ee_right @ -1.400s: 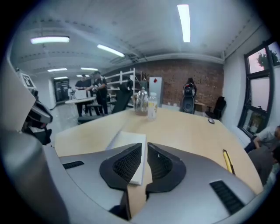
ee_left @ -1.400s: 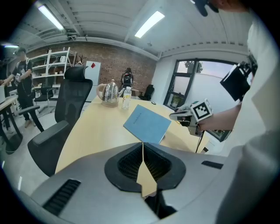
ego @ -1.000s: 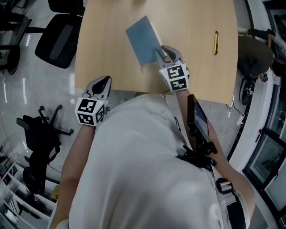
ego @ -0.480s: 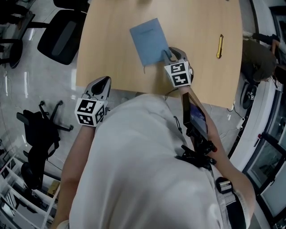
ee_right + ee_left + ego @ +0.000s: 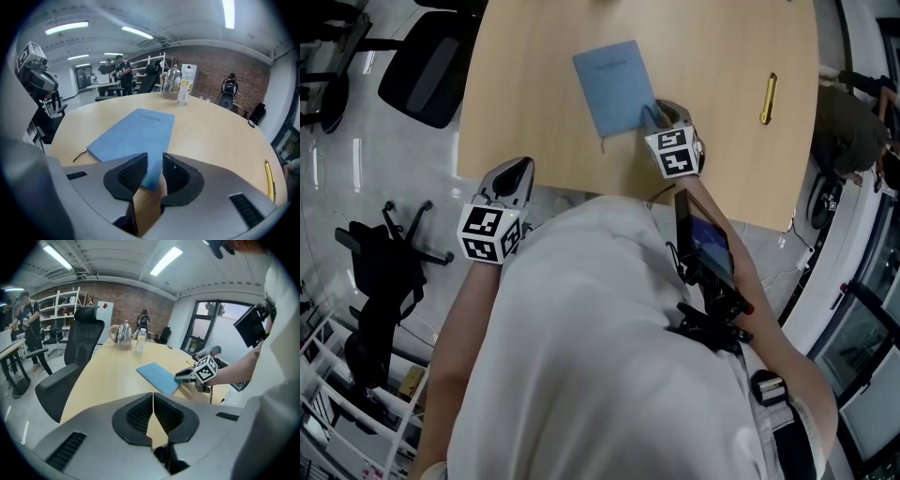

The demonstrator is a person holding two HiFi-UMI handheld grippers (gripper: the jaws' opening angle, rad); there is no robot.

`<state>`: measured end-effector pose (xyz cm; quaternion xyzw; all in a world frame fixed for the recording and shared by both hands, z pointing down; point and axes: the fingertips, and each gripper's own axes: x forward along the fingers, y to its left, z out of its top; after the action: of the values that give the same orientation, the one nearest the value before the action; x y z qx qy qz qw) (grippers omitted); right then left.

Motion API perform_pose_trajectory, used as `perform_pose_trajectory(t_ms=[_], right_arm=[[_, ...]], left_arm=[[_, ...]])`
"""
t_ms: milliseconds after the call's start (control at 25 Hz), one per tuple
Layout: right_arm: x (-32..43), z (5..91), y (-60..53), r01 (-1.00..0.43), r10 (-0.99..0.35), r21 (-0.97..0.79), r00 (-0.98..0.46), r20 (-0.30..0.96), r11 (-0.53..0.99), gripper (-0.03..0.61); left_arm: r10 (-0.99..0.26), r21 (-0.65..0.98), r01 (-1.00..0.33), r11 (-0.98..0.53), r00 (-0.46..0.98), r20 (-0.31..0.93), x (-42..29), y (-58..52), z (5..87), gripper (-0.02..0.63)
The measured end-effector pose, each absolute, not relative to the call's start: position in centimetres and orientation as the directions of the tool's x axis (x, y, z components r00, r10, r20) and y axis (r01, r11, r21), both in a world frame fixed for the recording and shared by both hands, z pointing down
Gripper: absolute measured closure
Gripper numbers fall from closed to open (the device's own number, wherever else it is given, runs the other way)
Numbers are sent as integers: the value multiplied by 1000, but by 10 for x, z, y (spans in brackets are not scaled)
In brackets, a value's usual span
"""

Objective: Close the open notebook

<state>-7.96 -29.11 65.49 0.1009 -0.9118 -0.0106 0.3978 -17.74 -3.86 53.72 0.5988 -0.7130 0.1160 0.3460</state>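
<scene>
The blue notebook point(image 5: 614, 84) lies closed and flat on the wooden table point(image 5: 525, 122); it also shows in the left gripper view as the notebook point(image 5: 157, 376). My right gripper point(image 5: 654, 114) rests at its near right corner. In the right gripper view the right gripper point(image 5: 154, 159) has its jaws a little apart, and the notebook point(image 5: 136, 129) corner lies on the table seen between them, not pinched. My left gripper point(image 5: 516, 171) hangs at the table's near left edge, away from the notebook. Its jaws meet at the tips of the left gripper point(image 5: 153, 394), with nothing held.
A yellow pen point(image 5: 768, 98) lies at the table's right side. A kettle point(image 5: 123, 335) and a bottle point(image 5: 139, 341) stand at the far end. A black office chair point(image 5: 427, 70) is left of the table. A phone on a mount point(image 5: 703, 248) sits on my chest.
A second ago the notebook's cover stood tilted with white pages showing at its right edge; it now lies flat and closed. The right gripper shifted slightly right. The left gripper stayed put.
</scene>
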Motion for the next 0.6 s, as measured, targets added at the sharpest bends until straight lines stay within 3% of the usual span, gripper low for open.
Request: perform_pose_trajectory(t_ms=[280,600], right_arm=[[-83,659,-258,-339,-166,-90,-655,738,937,497],[-97,665,-249,-298,-112,-117,-653,749,947,495]], left_arm=[[-775,249,-937,246,-36,631,-176,-43,537,601],[-791,253,-944,211,-13,612,-182,-51,535,601]])
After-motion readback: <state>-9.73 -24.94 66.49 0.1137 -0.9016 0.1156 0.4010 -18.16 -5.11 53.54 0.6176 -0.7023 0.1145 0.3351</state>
